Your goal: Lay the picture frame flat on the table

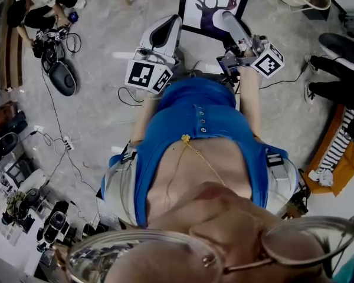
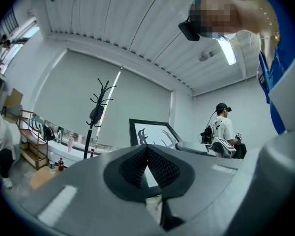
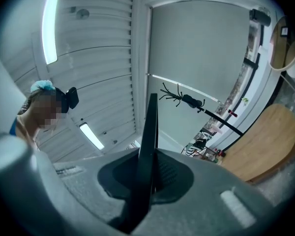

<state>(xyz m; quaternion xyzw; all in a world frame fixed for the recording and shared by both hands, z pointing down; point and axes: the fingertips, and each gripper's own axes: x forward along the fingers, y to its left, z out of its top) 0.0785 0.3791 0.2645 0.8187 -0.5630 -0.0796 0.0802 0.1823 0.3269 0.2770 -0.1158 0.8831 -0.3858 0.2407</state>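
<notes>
Right gripper (image 3: 150, 157): clenched on the thin black edge of the picture frame (image 1: 215, 3), which runs edge-on between its pads.
Left gripper (image 2: 147, 149): pads closed tip to tip, nothing between them (the frame shows beyond).
Picture frame: in front of the person, deer print facing them, right side gripped.
Surroundings: coat stand (image 2: 101, 112); round wooden table (image 3: 265, 141).

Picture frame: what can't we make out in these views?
- Head view: the picture frame has its top cut off by the image edge, and its lower right corner is behind the right gripper.
- Right gripper view: frame edge-on between the jaws, face unseen.
- Left gripper view: lower part behind the left gripper.
- What it stands on: no view shows.
</notes>
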